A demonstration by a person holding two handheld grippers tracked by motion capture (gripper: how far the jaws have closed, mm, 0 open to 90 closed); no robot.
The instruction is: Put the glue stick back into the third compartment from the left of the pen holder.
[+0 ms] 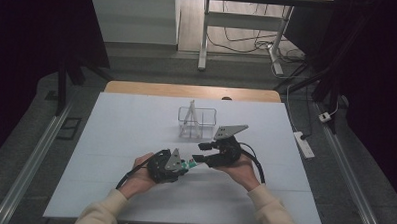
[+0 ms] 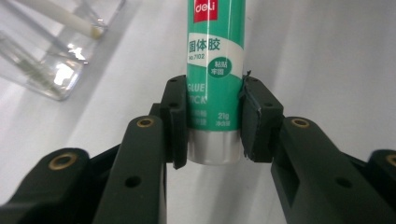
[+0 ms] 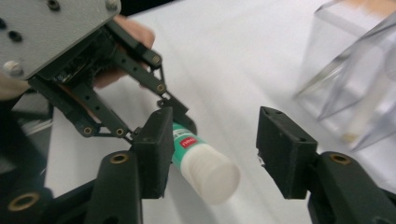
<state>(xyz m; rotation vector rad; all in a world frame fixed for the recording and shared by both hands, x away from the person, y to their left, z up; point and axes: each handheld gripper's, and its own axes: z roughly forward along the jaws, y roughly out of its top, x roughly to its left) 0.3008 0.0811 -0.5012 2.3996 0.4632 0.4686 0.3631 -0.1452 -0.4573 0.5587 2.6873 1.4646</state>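
The left gripper [image 2: 212, 126] clamped the glue stick [image 2: 215, 70] by its base, just in front of the clear box [image 1: 196, 123], offering its white cap [image 3: 210, 173] between the right gripper's [image 3: 219, 154] parted jaws.

L fingers [image 2: 215, 123] clamped; R fingers [image 3: 224, 154] apart.

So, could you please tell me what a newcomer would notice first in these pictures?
Probably the green glue stick, clamped near its base in the left tongs at the table's near middle. Its white cap sits between the right tongs, whose jaws stand apart. Behind them stands a clear container with white sticks inside.
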